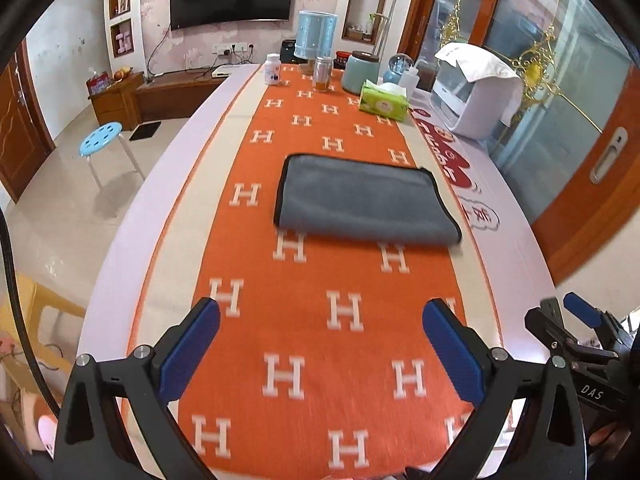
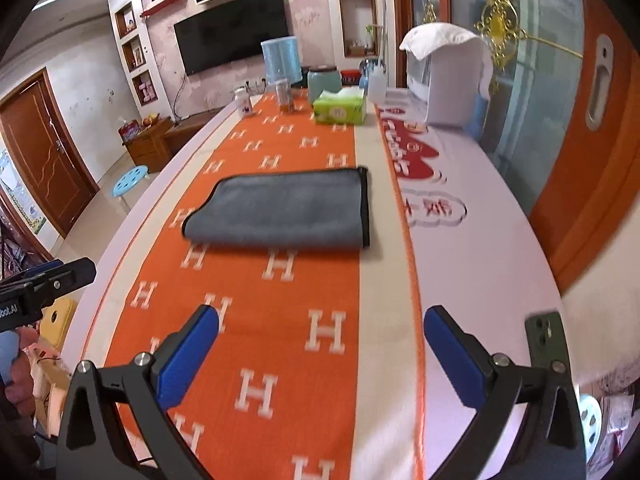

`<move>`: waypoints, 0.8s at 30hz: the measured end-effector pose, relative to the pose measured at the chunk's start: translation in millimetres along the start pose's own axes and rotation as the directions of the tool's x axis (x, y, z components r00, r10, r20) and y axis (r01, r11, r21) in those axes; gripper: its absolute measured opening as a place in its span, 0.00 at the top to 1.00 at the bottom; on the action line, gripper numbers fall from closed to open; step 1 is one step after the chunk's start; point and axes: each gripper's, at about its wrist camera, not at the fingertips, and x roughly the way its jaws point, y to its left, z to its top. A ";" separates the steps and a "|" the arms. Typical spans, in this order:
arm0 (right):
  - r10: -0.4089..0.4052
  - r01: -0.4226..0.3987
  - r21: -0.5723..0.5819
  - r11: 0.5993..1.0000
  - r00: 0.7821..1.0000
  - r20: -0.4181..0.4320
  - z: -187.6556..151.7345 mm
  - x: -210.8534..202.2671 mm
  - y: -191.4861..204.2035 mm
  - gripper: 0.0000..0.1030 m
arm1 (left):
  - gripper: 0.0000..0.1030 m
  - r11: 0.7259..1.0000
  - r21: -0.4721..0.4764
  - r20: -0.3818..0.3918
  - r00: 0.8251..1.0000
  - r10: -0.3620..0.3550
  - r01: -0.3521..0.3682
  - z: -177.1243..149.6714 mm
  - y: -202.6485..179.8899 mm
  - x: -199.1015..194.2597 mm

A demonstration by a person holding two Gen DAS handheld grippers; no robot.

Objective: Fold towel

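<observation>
Left gripper (image 1: 320,316): jaws are standing wide apart, blue pads (image 1: 188,354) facing each other, nothing sitting between them. It is pointing forward and slightly downward, hovering clear of any surface. Right gripper (image 2: 320,324): jaws are likewise standing wide apart, blue pads (image 2: 454,356) gripping nothing, pointing forward at a similar tilt. The two units are sitting side by side: each is appearing at the edge of the other's view, the right one at the left camera's right edge, the left one at the right camera's left edge. Fingers (image 1: 604,438) of the hand holding the right unit are showing partly; the grip itself is too hidden to assess.
</observation>
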 end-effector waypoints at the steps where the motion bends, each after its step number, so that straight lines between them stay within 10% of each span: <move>1: 0.010 -0.009 0.009 1.000 1.000 -0.016 -6.2 -6.5 0.5 0.00 | 0.02 1.000 -0.003 -0.005 1.000 0.003 -0.003 -5.3 -1.0 -4.4; 24: 0.039 -0.038 0.048 0.998 0.999 -0.014 -52.9 -116.9 12.3 0.00 | 0.02 0.997 0.042 0.052 0.997 0.062 -0.065 -61.0 -62.7 -93.6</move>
